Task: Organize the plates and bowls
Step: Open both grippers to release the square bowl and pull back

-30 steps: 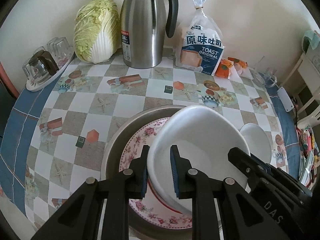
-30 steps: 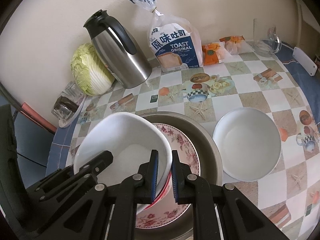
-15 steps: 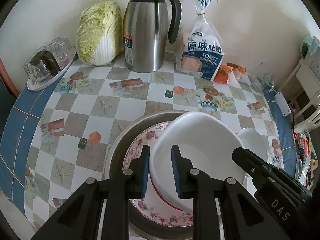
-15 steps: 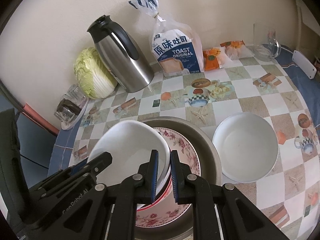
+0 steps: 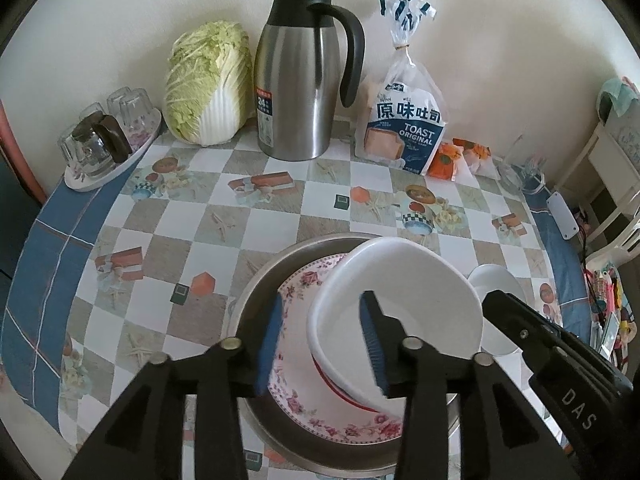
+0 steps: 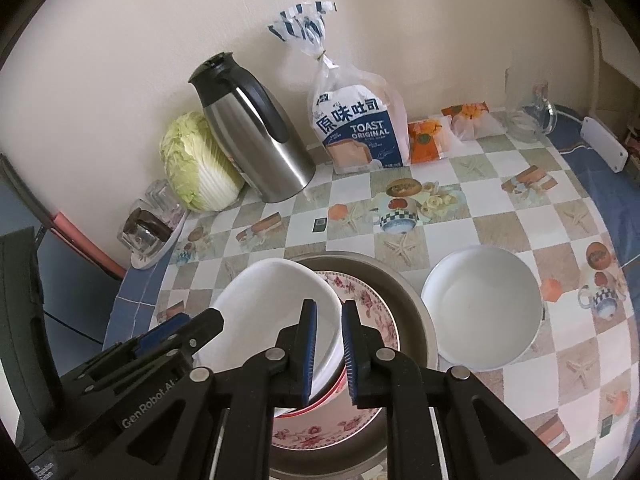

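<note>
My left tool (image 5: 320, 340) is opening; the near rim of the tilted white bowl (image 5: 400, 304) sits between its blue pads, which no longer press on it. My right tool (image 6: 330, 354) is clenched on the same bowl's opposite rim, low centre in the right wrist view, so the bowl hangs tipped over the floral plate (image 5: 296, 396). That plate lies inside a round metal pan (image 6: 412, 308) at the bottom centre of both views. A red-rimmed bowl (image 6: 336, 390) shows just under the white one. A second white bowl (image 6: 482, 312) rests on the checked surface (image 5: 240, 220) right of the pan, just beside it. Along the wall, upper frame: napa cabbage (image 5: 208, 88), steel thermos jug (image 5: 300, 76), toast bag (image 5: 404, 120).
</note>
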The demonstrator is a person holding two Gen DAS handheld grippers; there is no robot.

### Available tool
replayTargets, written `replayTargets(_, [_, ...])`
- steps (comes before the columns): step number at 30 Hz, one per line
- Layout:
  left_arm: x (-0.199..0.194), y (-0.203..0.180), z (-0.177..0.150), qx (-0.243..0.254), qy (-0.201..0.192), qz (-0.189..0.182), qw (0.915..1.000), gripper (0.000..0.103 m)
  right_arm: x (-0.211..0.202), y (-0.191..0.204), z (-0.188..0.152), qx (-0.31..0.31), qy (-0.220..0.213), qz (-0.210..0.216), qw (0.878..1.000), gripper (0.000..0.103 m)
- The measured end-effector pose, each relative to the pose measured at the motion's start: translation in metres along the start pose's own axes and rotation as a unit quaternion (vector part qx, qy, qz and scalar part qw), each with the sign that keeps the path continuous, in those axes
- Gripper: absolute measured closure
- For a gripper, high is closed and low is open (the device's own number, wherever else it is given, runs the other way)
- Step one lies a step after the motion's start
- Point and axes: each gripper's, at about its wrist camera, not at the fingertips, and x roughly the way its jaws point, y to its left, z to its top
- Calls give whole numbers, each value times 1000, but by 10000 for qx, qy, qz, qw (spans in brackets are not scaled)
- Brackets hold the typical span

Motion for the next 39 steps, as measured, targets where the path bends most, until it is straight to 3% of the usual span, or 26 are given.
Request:
replayTargets(3, [-4,2,1,23,-56,46,10000,54,-3,0,0,30,-3,-25,10000,88])
replayTargets(10, [-12,15,-1,-106,-130,159,9997,43,-8,-4,-3,98,34,-232,9997,58])
replayTargets(16, [-18,24,-4,-175,-214,263,9993,25,-13,1,-7,21,7,-326,9995,34])
replayTargets(17, [-18,26,-4,-202,-214,274,9992,20,-13,2,-7,23,16,-354,9994,33])
replayTargets(34, [-31,45,-19,-424,-257,307,9983,18,-18,11,-25,-187,69,-516,9985,9])
replayTargets(36, [-32,45,-22,-421,-259,291,9984,8,-20,12,-27,-211,57,-507,9985,4])
replayTargets(39, [-35,45,-25,-411,-308,292,9983,7,-24,13,-30,-224,23,-499,9985,2])
